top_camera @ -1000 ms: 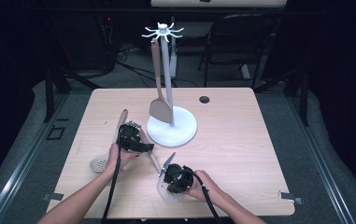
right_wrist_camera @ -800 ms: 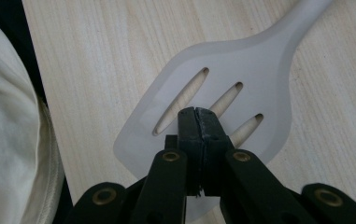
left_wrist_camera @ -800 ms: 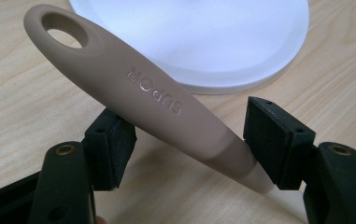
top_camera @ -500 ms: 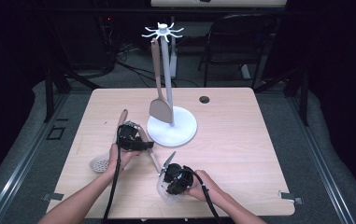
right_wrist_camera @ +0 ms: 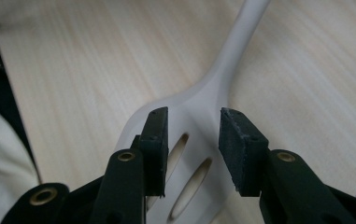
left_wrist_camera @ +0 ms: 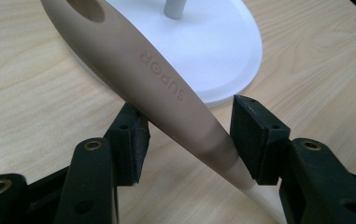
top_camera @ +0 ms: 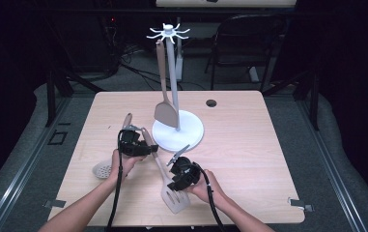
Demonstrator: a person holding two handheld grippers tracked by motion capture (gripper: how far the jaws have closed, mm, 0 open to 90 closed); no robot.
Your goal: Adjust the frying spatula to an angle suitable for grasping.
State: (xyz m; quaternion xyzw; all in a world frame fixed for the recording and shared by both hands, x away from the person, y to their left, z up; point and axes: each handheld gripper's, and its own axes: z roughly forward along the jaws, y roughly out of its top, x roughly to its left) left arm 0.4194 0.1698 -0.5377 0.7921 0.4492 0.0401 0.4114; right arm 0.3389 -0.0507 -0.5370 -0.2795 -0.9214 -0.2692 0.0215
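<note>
A: Slotted turner lies flat on the counter. I count three utensils: it, a skimmer at left, and one spatula hanging on the single white rack.

B: Left gripper has been closing, the handle between its pads and touching one, "SUPOR" embossed. Right gripper has been opening, spread above two slots.

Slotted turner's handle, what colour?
Beige-tan handle, fading to pale cream at the neck; clearest in the left gripper view.
</note>
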